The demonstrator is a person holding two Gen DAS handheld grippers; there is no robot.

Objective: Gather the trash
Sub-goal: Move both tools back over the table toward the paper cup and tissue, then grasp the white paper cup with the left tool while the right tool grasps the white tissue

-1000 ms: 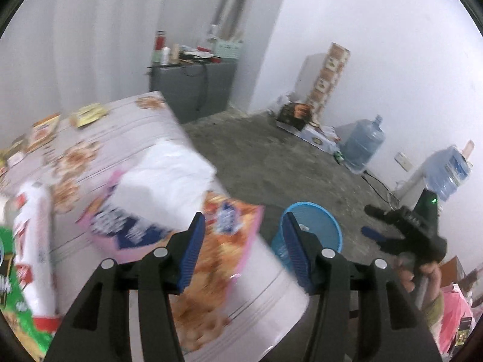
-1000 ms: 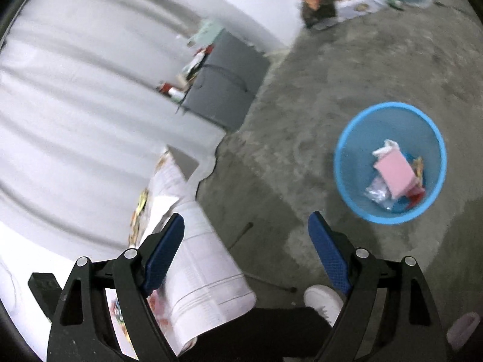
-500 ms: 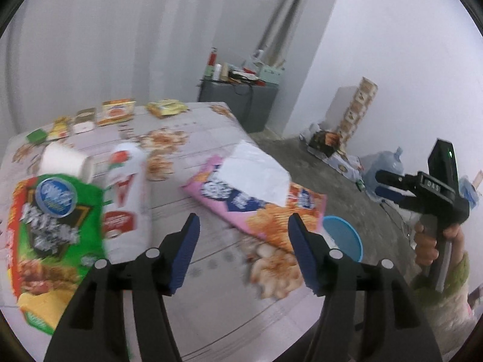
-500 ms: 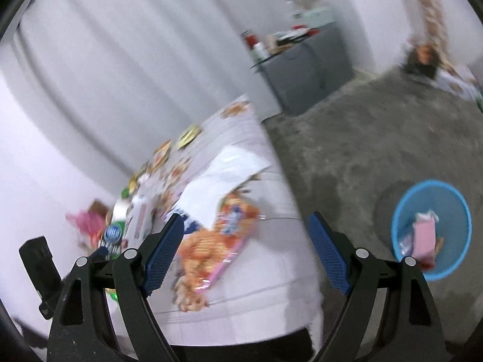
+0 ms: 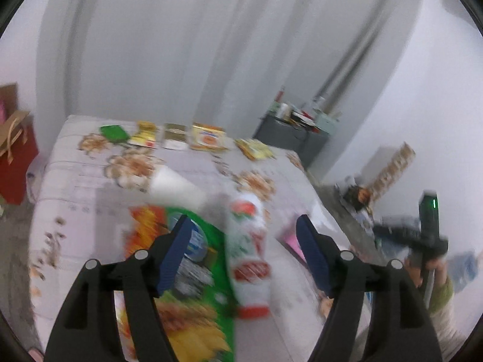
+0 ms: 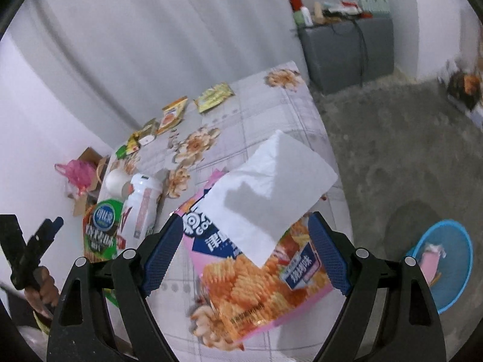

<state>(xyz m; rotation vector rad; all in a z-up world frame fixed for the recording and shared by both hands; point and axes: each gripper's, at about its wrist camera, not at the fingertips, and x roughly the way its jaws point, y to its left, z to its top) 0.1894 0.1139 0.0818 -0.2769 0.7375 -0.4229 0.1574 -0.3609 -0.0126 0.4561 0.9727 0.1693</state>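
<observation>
The right gripper [image 6: 246, 250] hangs with its jaws spread wide and nothing between them, poised over the pink chip bag [image 6: 259, 274] at the near right corner of the tabletop [image 6: 256, 108]. A white tissue [image 6: 271, 187] lies across the far half of that bag. The left gripper [image 5: 246, 256] is equally spread and empty, above the green snack bag [image 5: 193, 307] and the white bottle-shaped pack [image 5: 249, 250] lying just beside it near the front edge; this view is blurred, so finer detail is lost.

Judging by the blue bin [image 6: 446, 259] on the floor off the right edge, which already holds a pink wrapper and a few scraps, the collecting is started but far from finished. Left on the tabletop are both large bags, the tissue, the white pack, a white cup [image 6: 116, 181] behind it, and a row of small sachets [image 5: 181, 135] along the far edge.

The tabletop wears a pale floral cloth. Beyond it stand a grey cabinet [image 6: 347, 48] cluttered on top, a pale curtain, white walls and a rough concrete floor.
</observation>
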